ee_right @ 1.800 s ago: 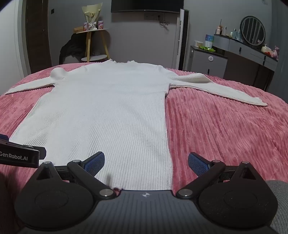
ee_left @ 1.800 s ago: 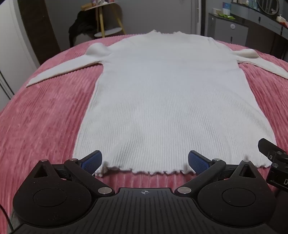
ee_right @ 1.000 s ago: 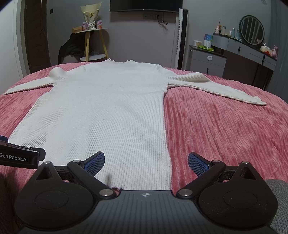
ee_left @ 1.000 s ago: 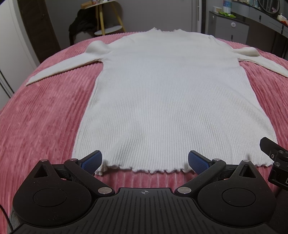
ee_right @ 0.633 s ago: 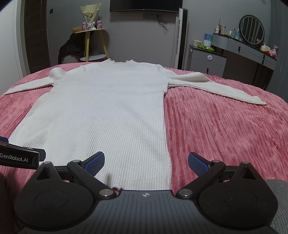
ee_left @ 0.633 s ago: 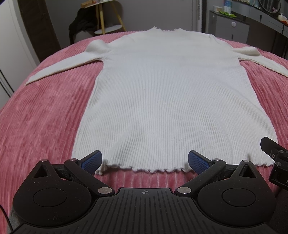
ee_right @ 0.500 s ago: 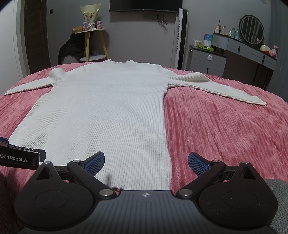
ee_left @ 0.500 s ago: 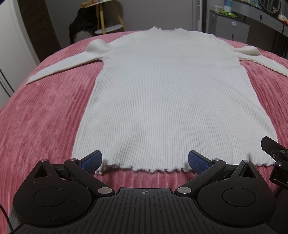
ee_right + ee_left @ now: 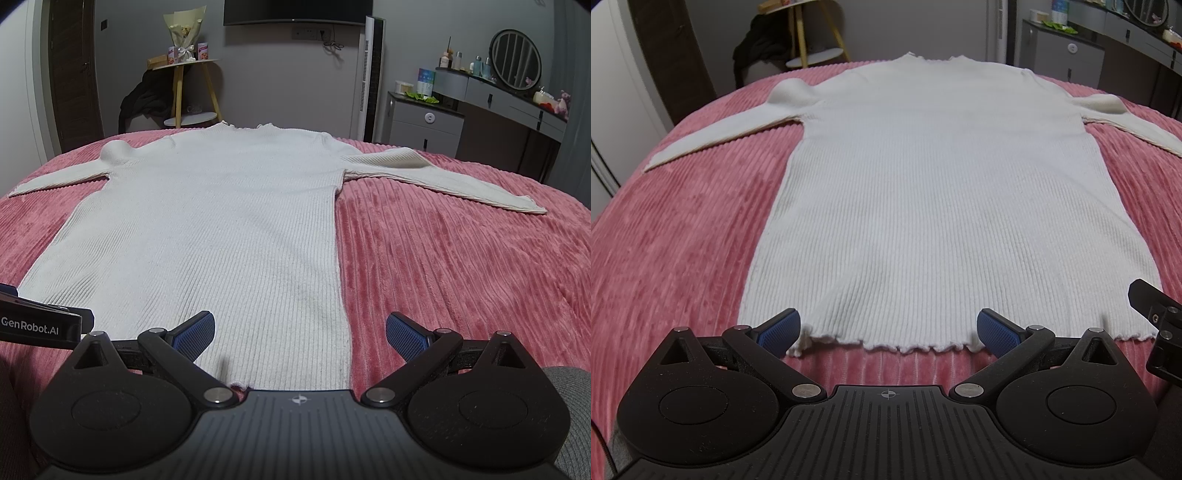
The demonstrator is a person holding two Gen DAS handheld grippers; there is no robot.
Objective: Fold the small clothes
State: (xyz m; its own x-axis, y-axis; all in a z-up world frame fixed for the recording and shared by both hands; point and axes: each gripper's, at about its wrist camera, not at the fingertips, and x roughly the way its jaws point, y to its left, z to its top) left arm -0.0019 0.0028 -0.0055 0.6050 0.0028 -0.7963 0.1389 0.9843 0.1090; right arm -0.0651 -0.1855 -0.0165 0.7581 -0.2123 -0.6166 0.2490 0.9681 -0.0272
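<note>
A white ribbed long-sleeved sweater (image 9: 942,192) lies flat on a pink corduroy bedspread (image 9: 672,251), collar far, frilled hem near, both sleeves spread sideways. It also shows in the right wrist view (image 9: 221,240). My left gripper (image 9: 888,330) is open and empty, just above the hem's left half. My right gripper (image 9: 300,332) is open and empty, over the hem's right corner, with the sweater's right edge running between its fingers. The right gripper's body shows at the edge of the left wrist view (image 9: 1156,325), and the left gripper's body shows in the right wrist view (image 9: 40,325).
Beyond the bed stand a small wooden side table (image 9: 184,92) with dark clothes draped by it, a grey dresser (image 9: 424,122) and a vanity with a round mirror (image 9: 515,59). The pink bedspread (image 9: 461,266) stretches right of the sweater.
The left wrist view has shifted very slightly. Both grippers stay open and the sweater has not moved.
</note>
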